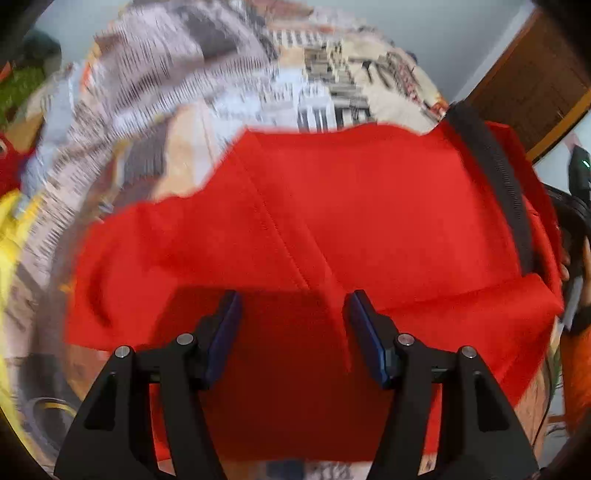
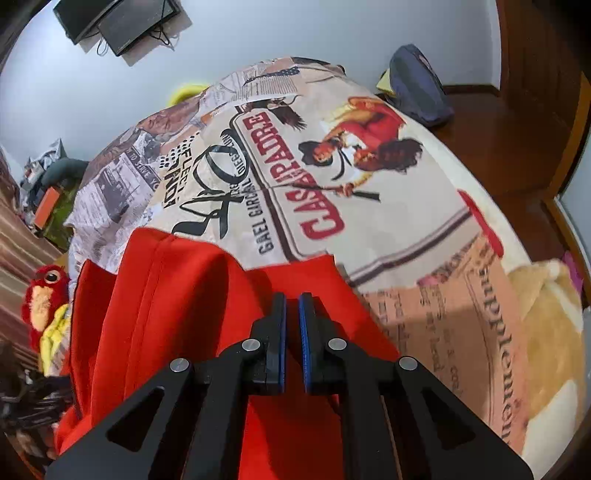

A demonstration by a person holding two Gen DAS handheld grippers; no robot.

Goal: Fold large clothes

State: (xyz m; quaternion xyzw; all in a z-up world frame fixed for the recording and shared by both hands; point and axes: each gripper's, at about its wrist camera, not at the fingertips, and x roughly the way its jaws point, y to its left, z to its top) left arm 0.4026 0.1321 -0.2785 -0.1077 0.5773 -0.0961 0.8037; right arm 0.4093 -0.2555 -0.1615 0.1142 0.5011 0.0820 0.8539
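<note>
A large red garment [image 1: 369, 206] lies spread on a bed with a printed newspaper-style cover [image 1: 221, 92]. A black ribbed band [image 1: 495, 184] runs along the garment's right side. My left gripper [image 1: 293, 299] hovers just above the red cloth, open, with nothing pinched between its blue pads. In the right wrist view the red garment [image 2: 166, 314] is bunched into a raised fold at the lower left. My right gripper [image 2: 292, 297] is shut, and the cloth rises up to its tips. The pinched part is hidden by the fingers.
The bed cover [image 2: 369, 221] stretches away beyond the garment. A red and yellow plush parrot [image 2: 44, 295] sits at the left edge and a cream plush [image 2: 546, 314] at the right. A dark blue bag [image 2: 417, 85] lies on the wooden floor [image 2: 498, 140]. Two screens [image 2: 122, 22] hang on the wall.
</note>
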